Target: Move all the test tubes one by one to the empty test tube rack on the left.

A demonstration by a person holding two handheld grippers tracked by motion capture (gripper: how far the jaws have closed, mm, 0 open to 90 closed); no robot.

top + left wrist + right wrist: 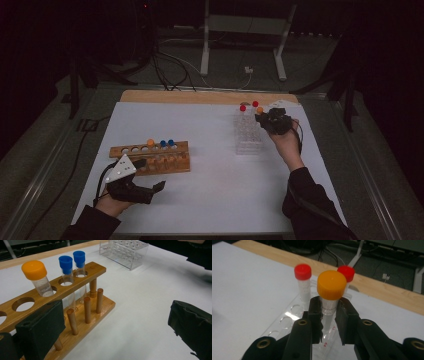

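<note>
My right gripper (265, 119) (329, 312) is shut on an orange-capped tube (331, 285) (259, 110), pads just below the cap. The tube stands upright over the clear plastic rack (248, 135) (287, 320). Two red-capped tubes (303, 272) (346, 272) stand in that rack's far end. My left gripper (150, 174) (117, 327) is open at the near side of the wooden rack (150, 157) (97, 268), one jaw beside its front edge, nothing between the jaws. The wooden rack holds an orange-capped tube (35, 270) and two blue-capped tubes (66, 263) (79, 258).
Both racks sit on a white mat (210, 180) over a wooden tabletop (200, 96). The wooden rack has several unfilled holes and a row of pegs (86, 310). Cables and a metal stand (205, 45) lie on the floor beyond the table.
</note>
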